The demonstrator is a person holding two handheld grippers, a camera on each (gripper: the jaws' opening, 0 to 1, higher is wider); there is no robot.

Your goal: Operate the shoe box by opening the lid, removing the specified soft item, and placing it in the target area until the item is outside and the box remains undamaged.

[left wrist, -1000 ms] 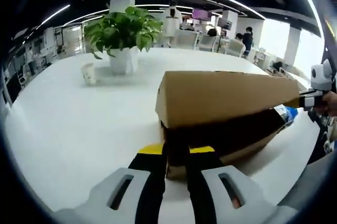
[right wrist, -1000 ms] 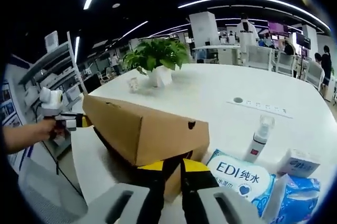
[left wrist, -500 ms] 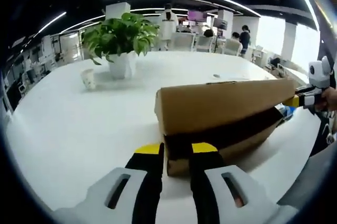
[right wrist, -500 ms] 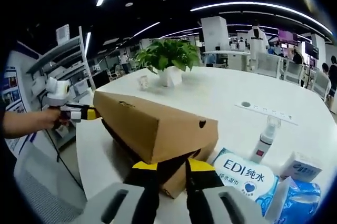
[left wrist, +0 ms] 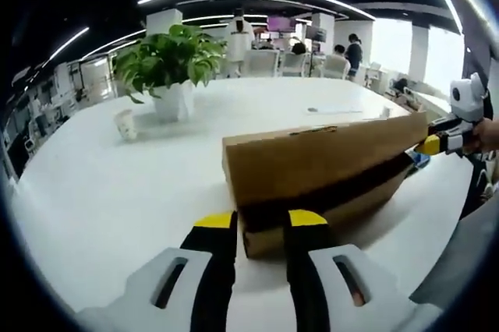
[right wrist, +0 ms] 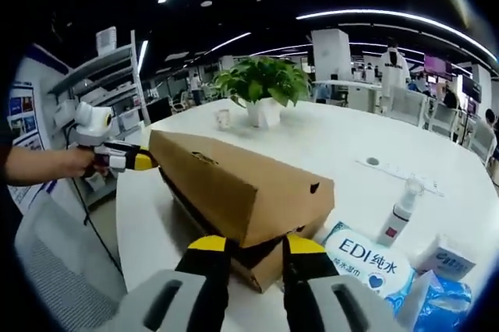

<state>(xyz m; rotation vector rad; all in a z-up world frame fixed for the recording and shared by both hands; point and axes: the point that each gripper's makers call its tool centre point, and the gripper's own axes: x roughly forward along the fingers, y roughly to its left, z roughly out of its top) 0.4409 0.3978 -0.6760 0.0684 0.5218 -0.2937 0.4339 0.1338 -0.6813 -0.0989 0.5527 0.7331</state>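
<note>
Your shoe box (left wrist: 327, 172) sits on the white table (left wrist: 109, 184), its cardboard lid (right wrist: 234, 180) lower now, gap narrower. Both the left gripper (left wrist: 260, 227) and right gripper (right wrist: 256, 250) are spread at opposite ends, so the soft item remains inside, unseen.

Counter (left wrist: 117, 192) lies bare ahead of me up to the plant (left wrist: 168, 63); wipes pack (right wrist: 366, 258) and bottle (right wrist: 401, 211) crowd the box (right wrist: 242, 184).
</note>
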